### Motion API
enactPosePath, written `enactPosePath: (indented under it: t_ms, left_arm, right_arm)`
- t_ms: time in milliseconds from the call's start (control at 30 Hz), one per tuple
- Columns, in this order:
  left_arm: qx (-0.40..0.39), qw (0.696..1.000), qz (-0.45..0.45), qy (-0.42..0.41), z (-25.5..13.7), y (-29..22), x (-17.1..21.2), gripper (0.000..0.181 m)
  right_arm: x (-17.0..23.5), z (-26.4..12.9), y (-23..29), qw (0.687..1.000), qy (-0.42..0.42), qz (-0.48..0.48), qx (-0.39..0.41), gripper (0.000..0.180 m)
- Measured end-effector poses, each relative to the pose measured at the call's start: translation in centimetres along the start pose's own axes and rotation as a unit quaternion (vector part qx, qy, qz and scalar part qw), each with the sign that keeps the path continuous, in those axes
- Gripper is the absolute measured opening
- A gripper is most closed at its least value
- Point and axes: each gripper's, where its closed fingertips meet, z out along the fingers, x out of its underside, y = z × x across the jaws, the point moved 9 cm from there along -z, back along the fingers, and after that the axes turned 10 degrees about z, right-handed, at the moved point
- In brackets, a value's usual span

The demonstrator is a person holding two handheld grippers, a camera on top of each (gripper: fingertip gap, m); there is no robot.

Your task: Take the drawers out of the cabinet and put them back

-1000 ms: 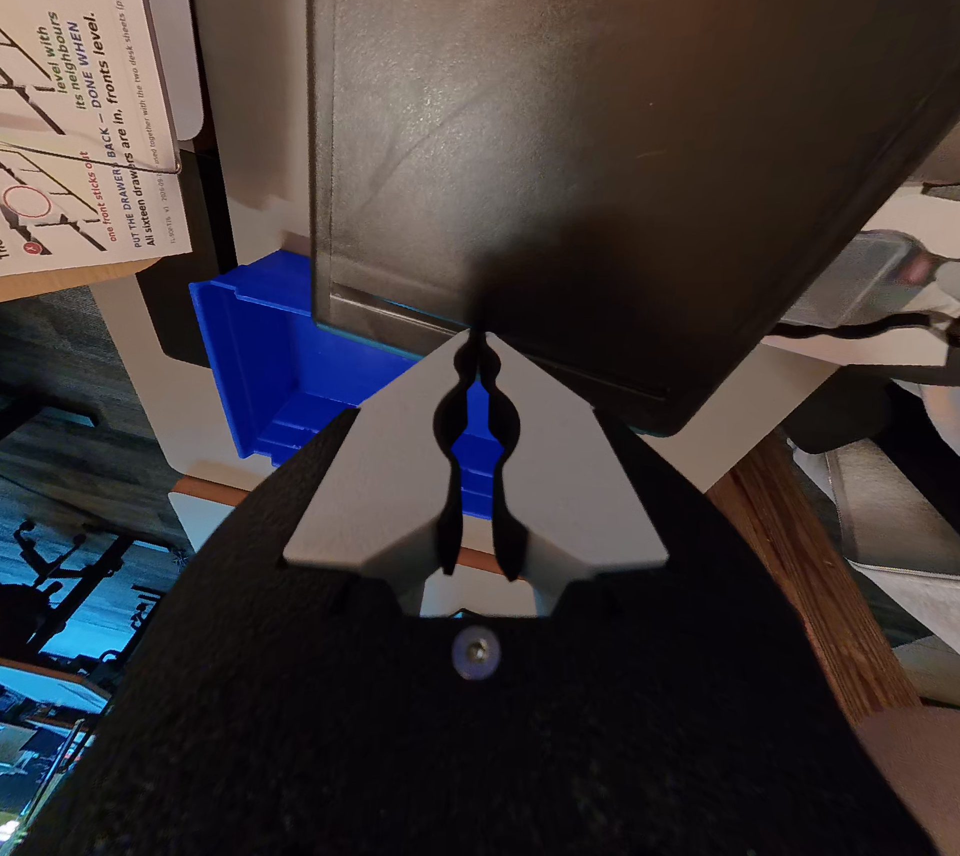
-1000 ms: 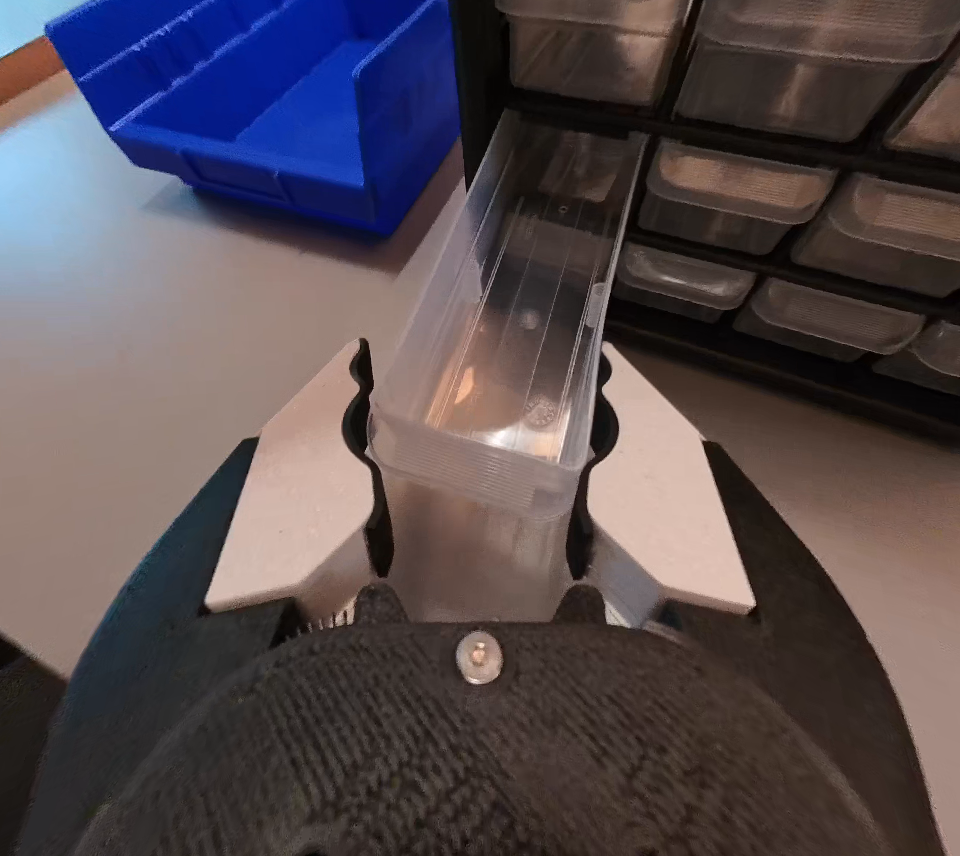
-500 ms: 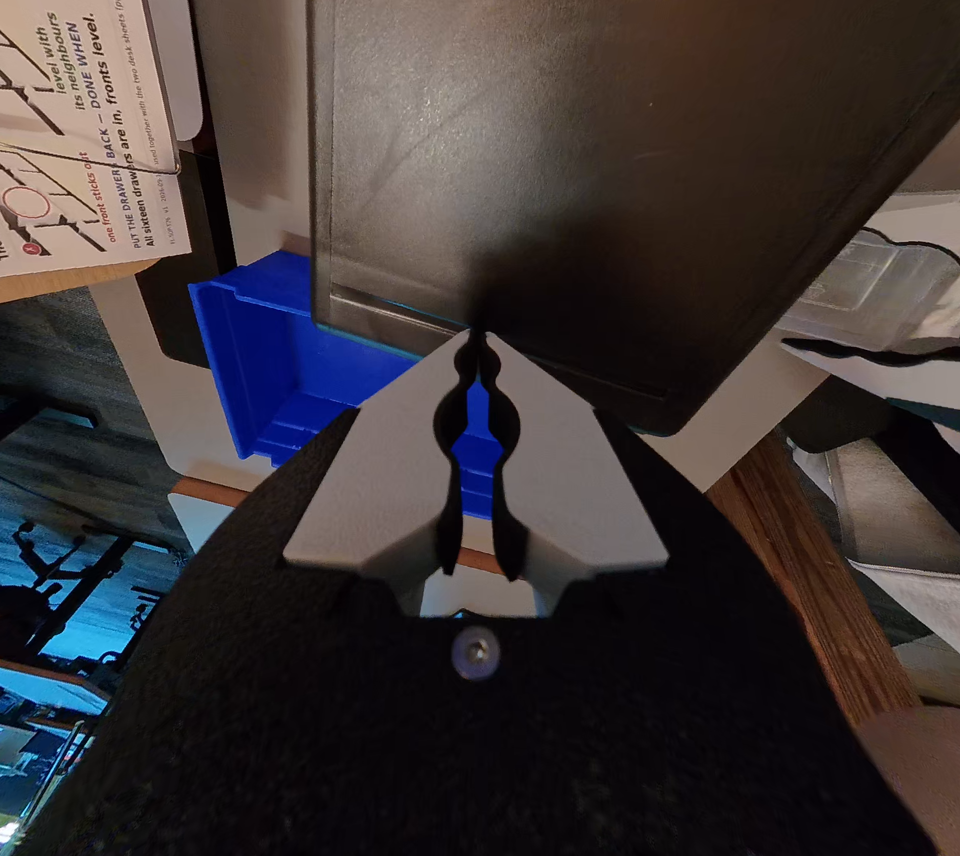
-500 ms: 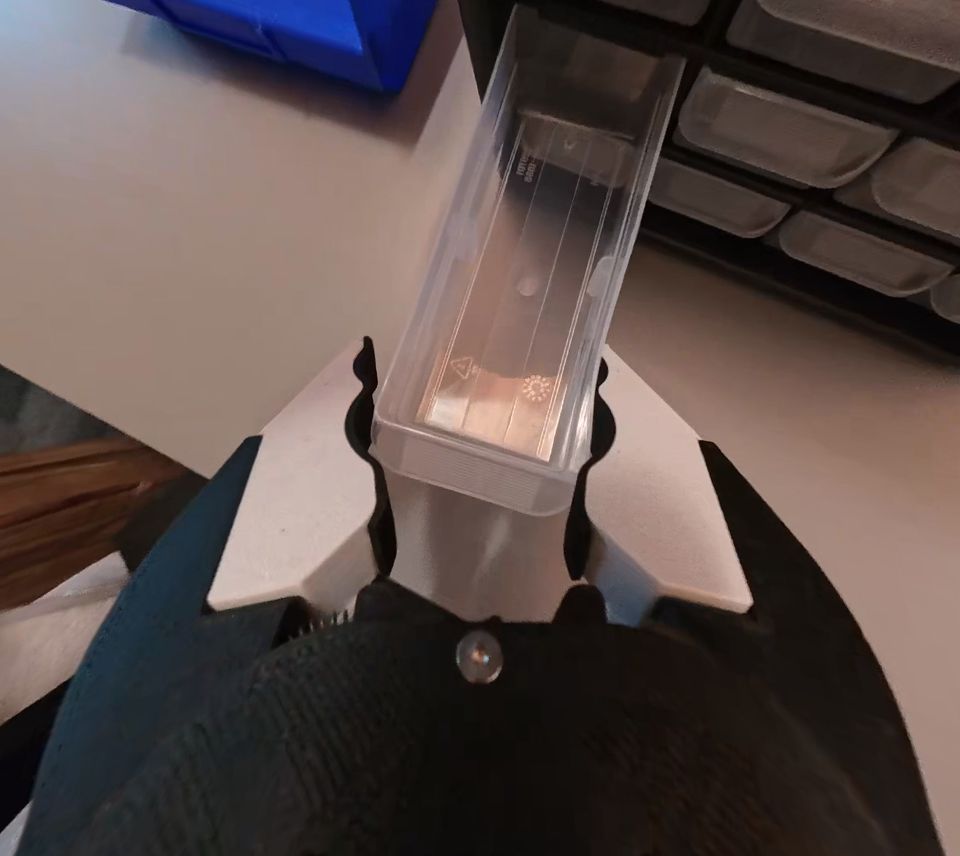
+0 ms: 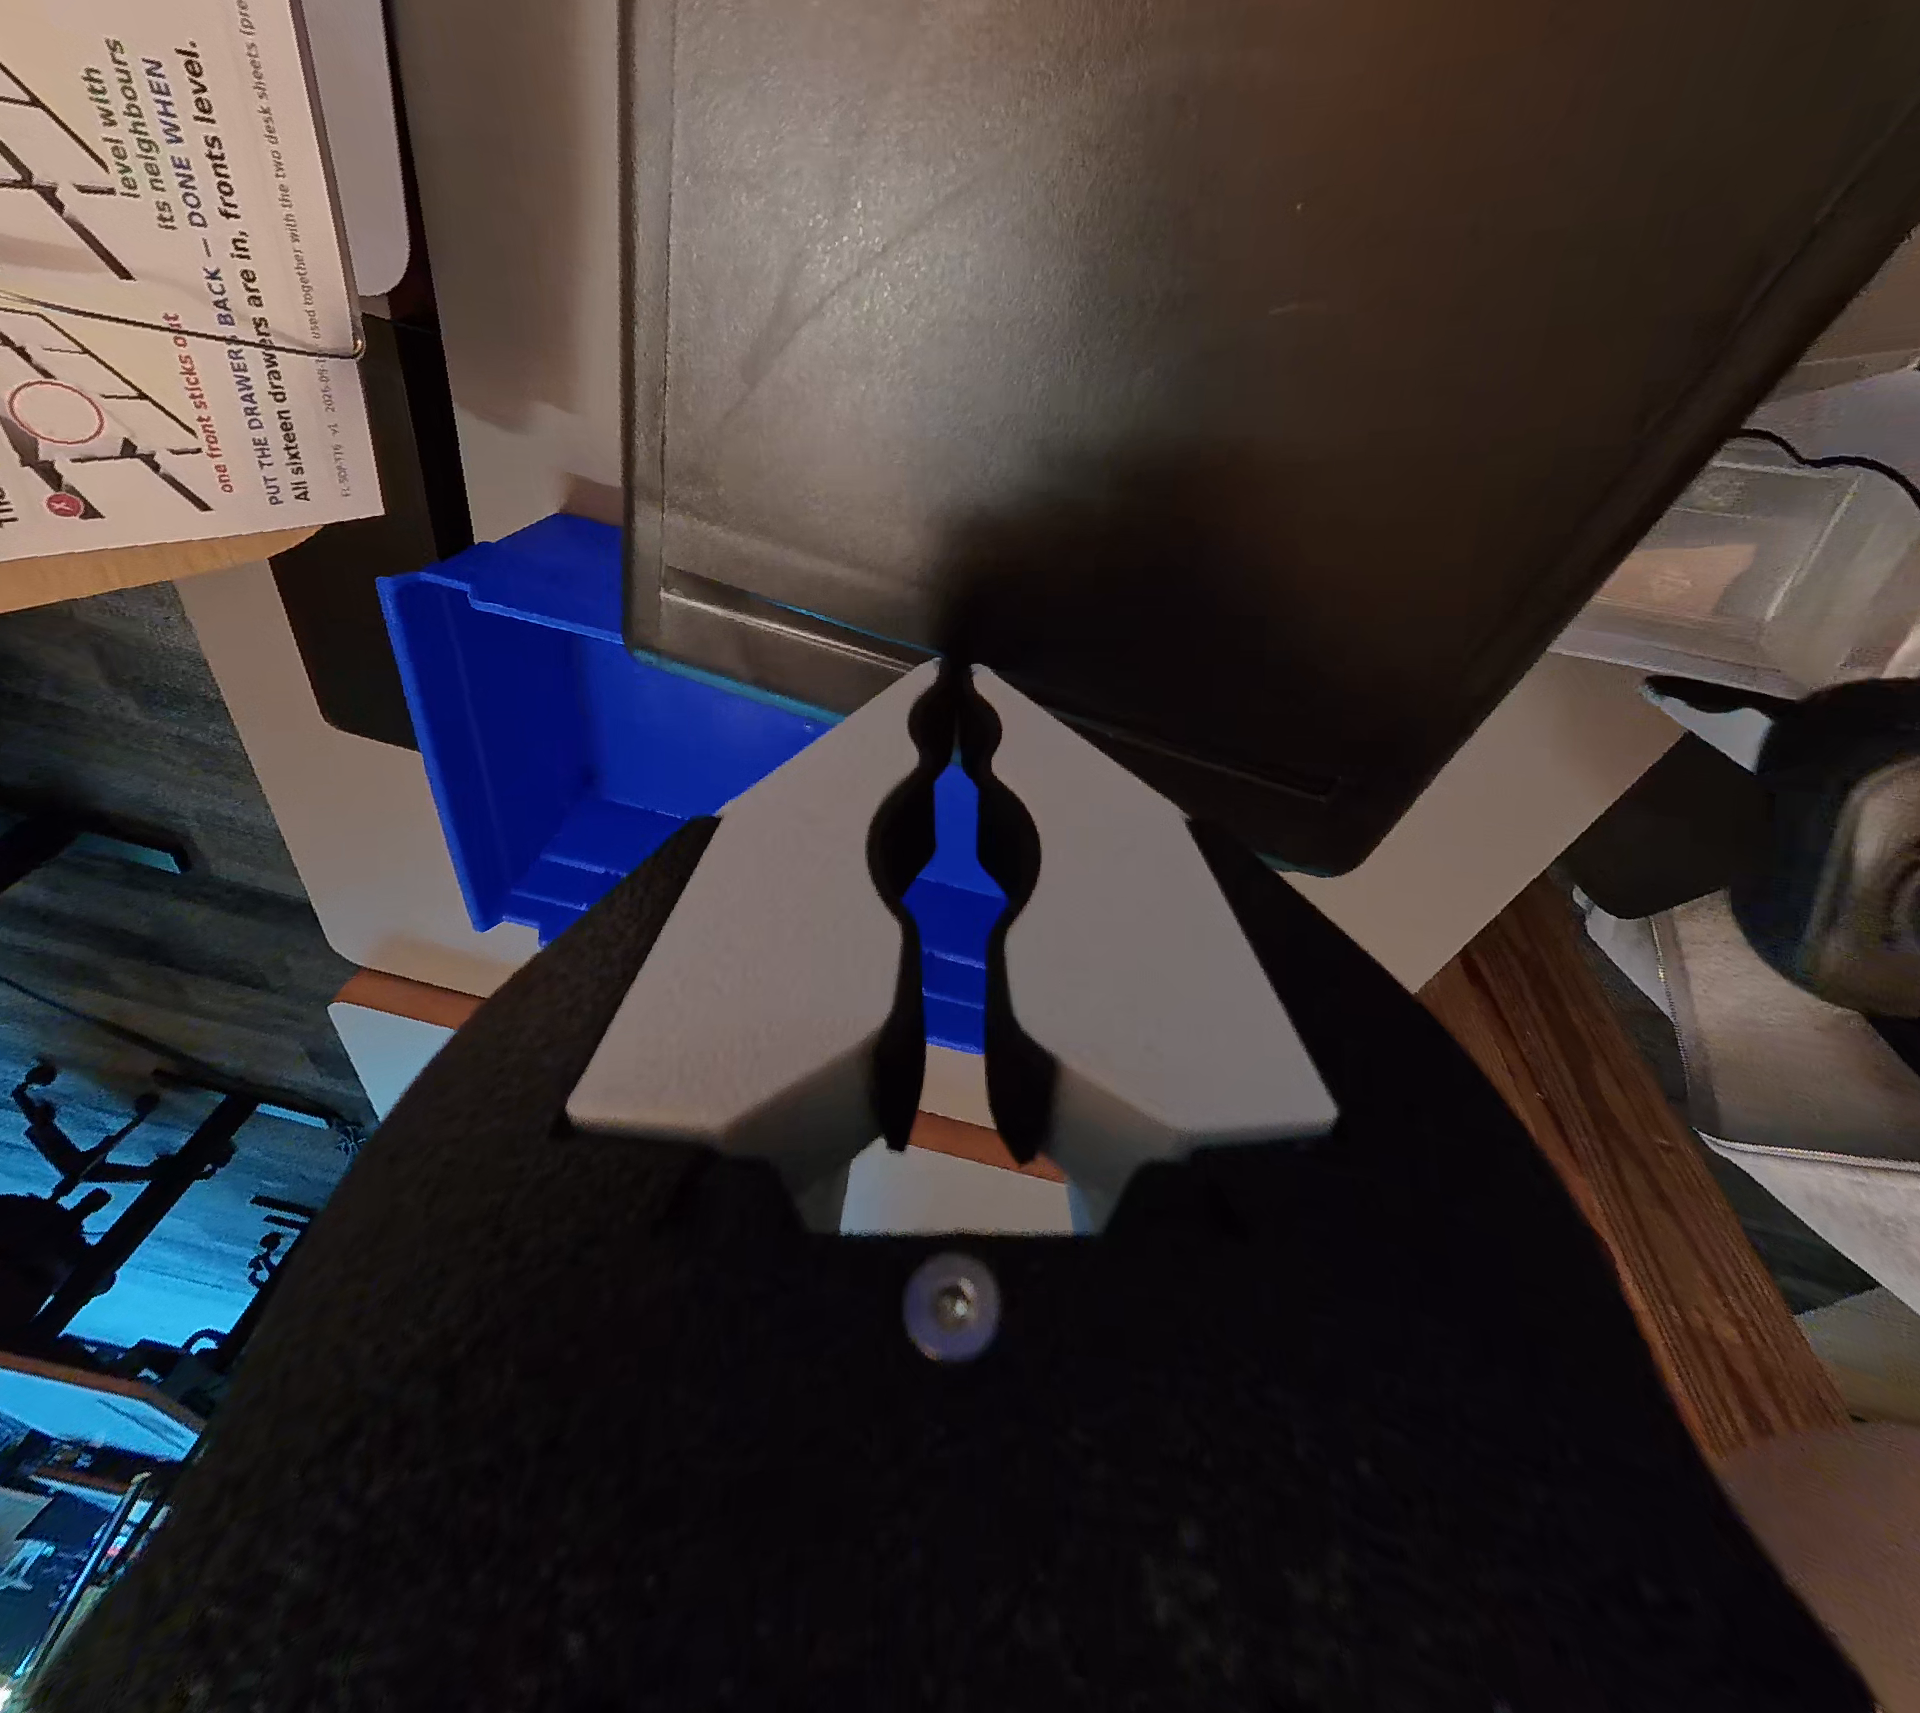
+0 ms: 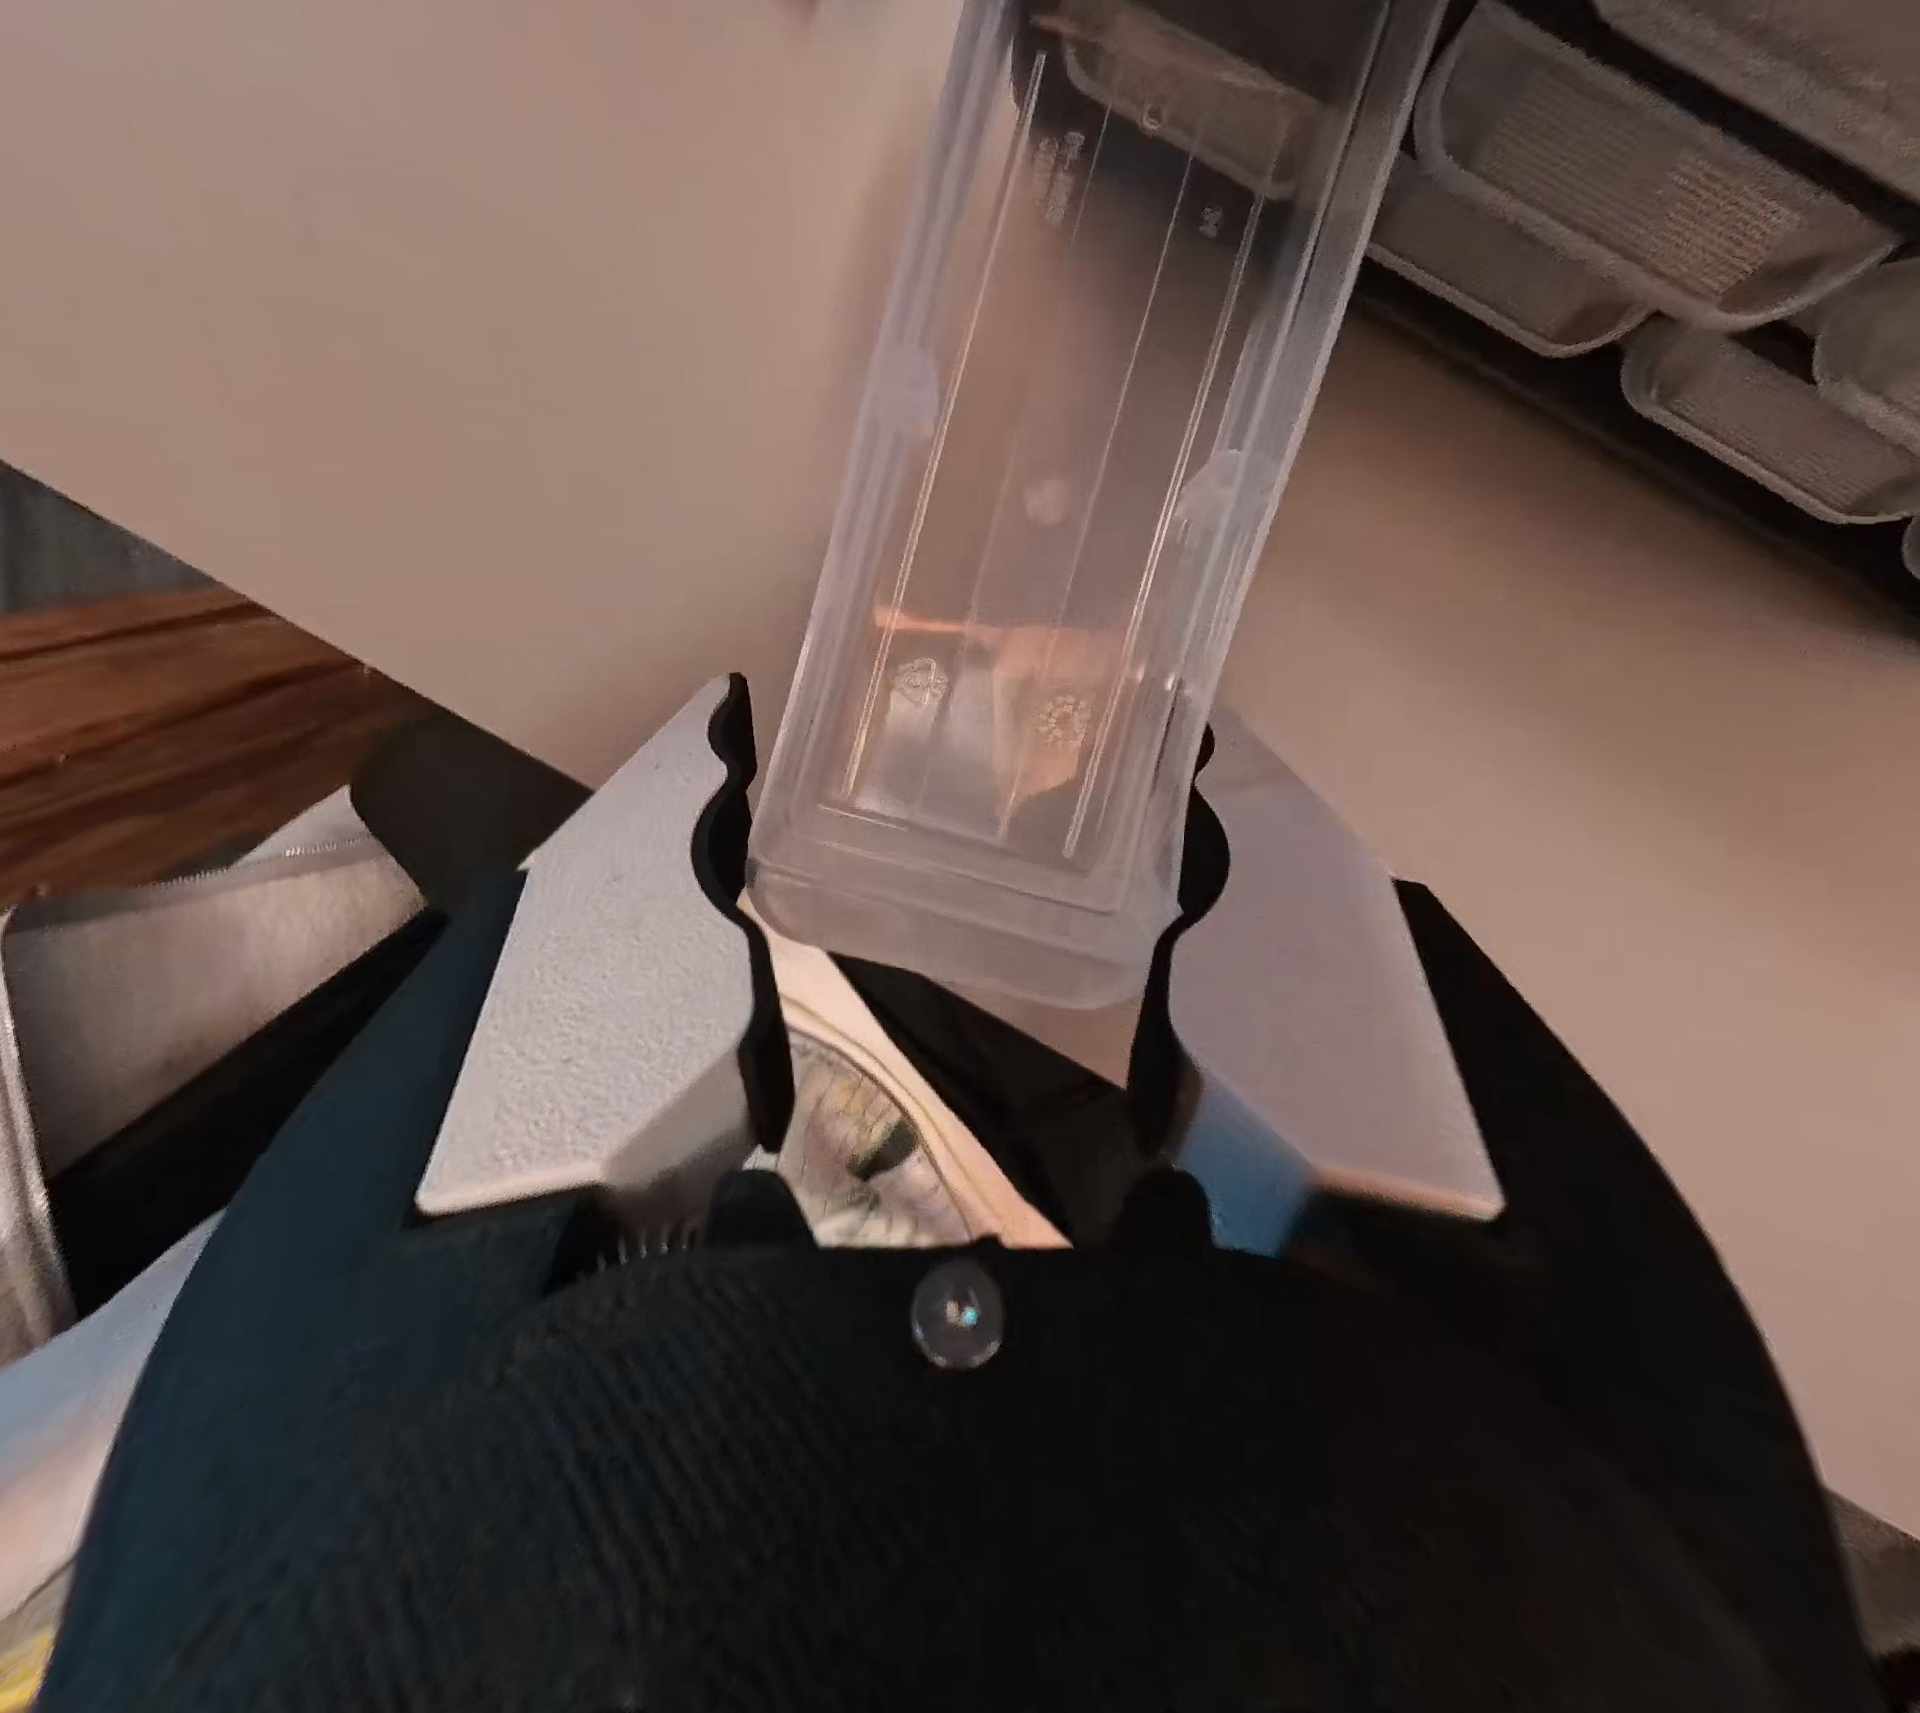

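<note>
Clear plastic drawer [image 6: 1070, 458], clamped by right gripper [image 6: 961, 816], nearly out of cabinet [image 5: 1195, 229] (removal step); left gripper [image 5: 956, 676], tongs together, braces cabinet top. Next: draw clear, set down.

Each hand-held gripper [image 5: 956, 676] [image 6: 971, 790]: textured black body; pale grey wedge fingers; wavy black pads; one screw.

Clear glossy plastic drawer [image 6: 1081, 437]

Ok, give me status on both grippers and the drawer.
Left gripper shut, tips against the cabinet top. Right gripper shut on the clear drawer, far end at the cabinet front. Nothing in the way.
</note>
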Motion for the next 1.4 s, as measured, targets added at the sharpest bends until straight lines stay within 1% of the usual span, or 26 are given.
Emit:
enactPosePath:
  t_ms: [67,200,300,367,433,533,667,767,833,900,1000,1067,1100,1200,1333,1400]
  left_arm:
    - [0.000,1.000,-0.001,-0.004,0.0,0.0,0.1,0.000]
    - [0.004,1.000,-0.005,-0.012,0.0,0.1,0.2,0.000]
    - [0.005,1.000,-0.006,-0.015,0.0,0.1,0.2,0.000]
    - [0.004,1.000,-0.005,-0.016,0.0,0.1,0.2,0.000]
    - [0.004,1.000,-0.005,-0.017,0.0,0.1,0.2,0.000]
    - [0.003,1.000,-0.004,-0.018,0.0,0.1,0.2,0.000]
    - [0.006,1.000,-0.003,-0.029,0.0,0.1,0.4,0.000]
    - [0.012,0.999,-0.007,-0.045,0.0,0.2,0.7,0.000]
    - [0.015,0.998,-0.009,-0.055,0.0,0.3,0.8,0.000]
    - [0.016,0.998,-0.013,-0.062,0.1,0.3,1.0,0.000]
    - [0.016,0.998,-0.016,-0.065,0.1,0.3,1.0,0.000]
    - [0.018,0.998,-0.019,-0.063,0.0,0.3,1.0,0.000]
    - [0.019,0.998,-0.020,-0.062,0.1,0.3,0.9,0.000]
    - [0.022,0.998,-0.023,-0.059,0.1,0.4,0.9,0.000]
    - [0.020,0.998,-0.024,-0.058,0.1,0.3,0.9,0.000]
    - [0.021,0.998,-0.027,-0.059,0.0,0.4,0.9,0.000]
  right_arm:
    - [-0.3,-0.3,-0.1,1.000,0.026,0.000,0.000,0.079]
    - [-0.2,-0.5,0.1,0.999,0.051,0.003,-0.002,0.079]
    - [0.3,-0.3,0.0,1.000,0.024,-0.003,0.008,0.079]
    - [1.0,0.0,0.1,1.000,0.011,-0.010,-0.023,0.079]
    - [2.3,0.0,-0.2,0.999,0.017,-0.025,-0.044,0.079]
    - [4.5,-1.0,-1.1,0.993,-0.002,-0.080,-0.087,0.079]
    - [7.7,-4.5,-5.2,0.979,-0.056,-0.149,-0.128,0.079]
    - [9.4,-9.2,-10.2,0.967,-0.107,-0.166,-0.162,0.079]
    - [9.8,-12.7,-14.6,0.963,-0.138,-0.179,-0.148,0.079]
    - [9.2,-16.2,-19.5,0.959,-0.189,-0.181,-0.112,0.080]
    - [7.5,-20.7,-26.3,0.941,-0.250,-0.216,-0.067,0.080]
    - [5.7,-22.5,-30.2,0.926,-0.274,-0.259,-0.035,0.079]
    - [4.8,-22.9,-32.1,0.921,-0.268,-0.282,-0.016,0.079]
    - [1.2,-22.7,-36.9,0.922,-0.230,-0.309,0.035,0.079]
    - [-3.8,-20.0,-41.7,0.915,-0.149,-0.366,0.076,0.080]
    - [-6.4,-18.7,-43.2,0.910,-0.124,-0.388,0.076,0.080]
